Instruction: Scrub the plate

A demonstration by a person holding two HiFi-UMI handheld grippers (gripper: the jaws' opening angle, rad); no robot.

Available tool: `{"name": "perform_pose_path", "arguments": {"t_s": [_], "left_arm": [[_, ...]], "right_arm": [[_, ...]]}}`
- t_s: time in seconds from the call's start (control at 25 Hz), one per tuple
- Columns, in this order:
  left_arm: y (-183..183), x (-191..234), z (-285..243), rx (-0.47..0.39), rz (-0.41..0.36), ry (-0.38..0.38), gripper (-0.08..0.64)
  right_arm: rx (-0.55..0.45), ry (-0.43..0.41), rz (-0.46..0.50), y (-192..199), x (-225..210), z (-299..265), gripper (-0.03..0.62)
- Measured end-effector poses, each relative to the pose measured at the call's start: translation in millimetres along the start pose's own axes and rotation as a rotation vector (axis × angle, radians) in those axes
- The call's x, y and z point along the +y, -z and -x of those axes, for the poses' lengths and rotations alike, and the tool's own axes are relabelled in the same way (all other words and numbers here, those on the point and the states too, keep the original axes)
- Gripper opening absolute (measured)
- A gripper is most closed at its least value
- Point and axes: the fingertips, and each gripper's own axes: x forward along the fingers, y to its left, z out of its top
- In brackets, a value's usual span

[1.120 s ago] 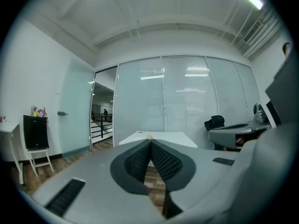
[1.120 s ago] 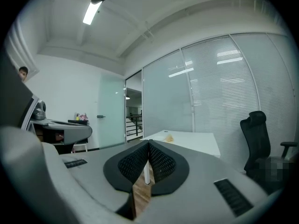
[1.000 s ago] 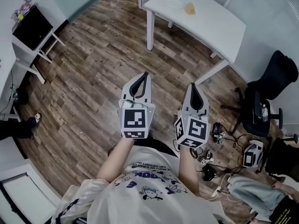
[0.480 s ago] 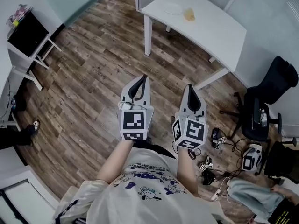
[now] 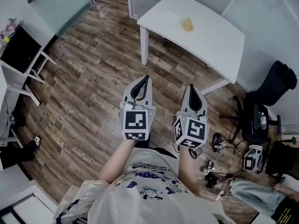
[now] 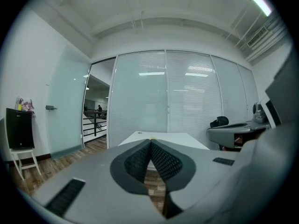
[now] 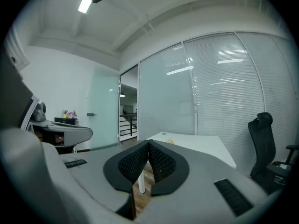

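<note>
— Hand-held grippers?
— Left hand-held gripper (image 5: 145,78) and right hand-held gripper (image 5: 192,86): textured pads pressed together, nothing between.
— Plate (image 5: 170,17)?
— Round, white, near the smooth white desk's (image 5: 219,41) far end, beside a yellowish lump (image 5: 188,24).

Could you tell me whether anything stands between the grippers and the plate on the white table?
Nothing visible does: only wooden floor lies between the left gripper, the right gripper and the table bearing the plate.
</note>
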Motion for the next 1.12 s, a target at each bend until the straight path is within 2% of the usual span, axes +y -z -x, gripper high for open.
{"name": "perform_pose_path", "arguments": {"t_s": [0.4,0.84,1.12], "left_arm": [[-8,45,-55,0.003,0.010,0.024,0.031],[-3,52,-101,0.032,0.022,0.043,0.031],[-5,62,-144,0.041,0.028,0.019,0.031]], "right_arm": [[0.009,0.041,-0.001,-2,7,-62,0.000],[0.023,0.060,0.002,-1,-5,-104,0.000],[0.033,0.041,-0.005,0,-19,-151,0.000]]}}
